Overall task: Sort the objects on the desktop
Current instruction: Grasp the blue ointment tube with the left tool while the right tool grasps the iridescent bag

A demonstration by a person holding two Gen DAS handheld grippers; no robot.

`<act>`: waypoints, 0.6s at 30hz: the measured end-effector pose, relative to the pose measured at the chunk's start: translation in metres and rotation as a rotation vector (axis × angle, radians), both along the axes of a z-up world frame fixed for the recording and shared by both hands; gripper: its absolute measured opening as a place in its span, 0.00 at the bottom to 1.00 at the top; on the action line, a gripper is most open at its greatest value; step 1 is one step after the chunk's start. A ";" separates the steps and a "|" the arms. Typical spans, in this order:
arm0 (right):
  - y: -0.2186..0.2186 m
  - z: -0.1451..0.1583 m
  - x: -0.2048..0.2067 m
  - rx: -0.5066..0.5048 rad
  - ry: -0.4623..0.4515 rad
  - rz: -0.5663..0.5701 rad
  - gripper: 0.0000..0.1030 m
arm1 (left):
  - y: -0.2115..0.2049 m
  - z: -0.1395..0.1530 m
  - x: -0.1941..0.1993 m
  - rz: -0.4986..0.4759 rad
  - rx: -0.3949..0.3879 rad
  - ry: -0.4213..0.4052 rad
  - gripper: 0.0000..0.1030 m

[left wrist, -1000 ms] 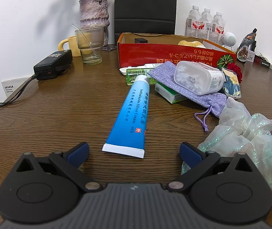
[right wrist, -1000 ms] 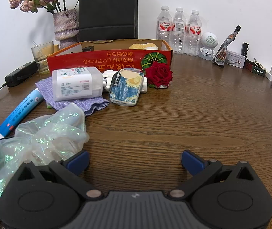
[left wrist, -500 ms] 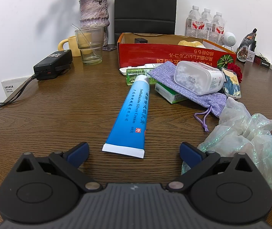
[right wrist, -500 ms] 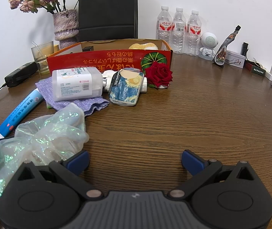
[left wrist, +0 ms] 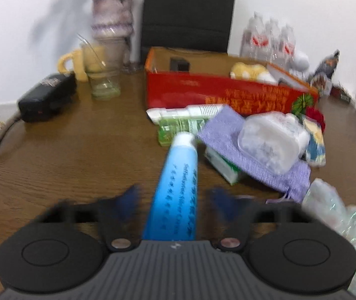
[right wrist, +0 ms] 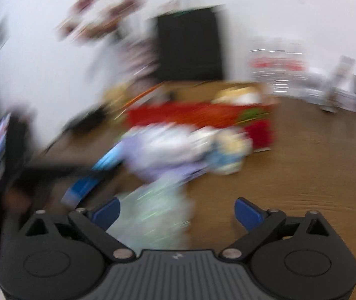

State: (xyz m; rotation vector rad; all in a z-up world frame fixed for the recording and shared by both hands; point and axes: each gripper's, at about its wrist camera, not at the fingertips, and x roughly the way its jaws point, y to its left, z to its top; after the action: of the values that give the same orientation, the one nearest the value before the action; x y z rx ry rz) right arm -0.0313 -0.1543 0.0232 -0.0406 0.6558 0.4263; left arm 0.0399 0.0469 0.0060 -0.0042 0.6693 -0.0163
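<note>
The left gripper point(left wrist: 173, 197) points down at the worktop point(left wrist: 78, 155); its fingers are closing around the blue tube point(left wrist: 175, 190), not yet pressing it. The right gripper point(right wrist: 176, 210), fingers wide but closing, straddles the crinkled film point(right wrist: 158, 215). Bare worktop lies right.

A blue cream tube point(left wrist: 175, 187) with a white cap lies flat on the wooden table point(left wrist: 65, 162), cap toward the far edge. Just beyond it sit a green bottle point(left wrist: 178, 127), a lilac pouch point(left wrist: 230, 140) under a white jar point(left wrist: 272, 140), and a red box point(left wrist: 202, 95). Crumpled iridescent film point(left wrist: 340, 217) lies toward the table's right side.
</note>
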 end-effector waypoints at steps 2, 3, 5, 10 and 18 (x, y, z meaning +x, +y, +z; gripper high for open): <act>0.018 -0.012 0.002 -0.044 0.029 0.030 0.70 | 0.000 -0.001 -0.008 0.004 0.014 0.000 0.35; 0.019 -0.016 0.002 -0.037 0.045 0.034 0.49 | 0.001 -0.001 -0.014 0.007 0.010 -0.002 0.35; 0.019 -0.023 0.004 -0.009 0.075 0.031 0.28 | 0.001 -0.002 -0.035 0.017 0.015 -0.016 0.35; -0.005 -0.007 -0.014 0.017 0.041 0.007 0.15 | 0.007 0.012 -0.087 0.017 -0.038 -0.075 0.34; -0.053 0.072 -0.001 0.073 -0.180 -0.107 0.14 | 0.007 0.092 -0.065 -0.001 -0.048 -0.318 0.00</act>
State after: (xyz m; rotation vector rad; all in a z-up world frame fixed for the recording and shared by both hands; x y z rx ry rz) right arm -0.0326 -0.2071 0.0948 0.0255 0.4626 0.3391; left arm -0.0256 0.0536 0.0981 -0.0472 0.3509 -0.0332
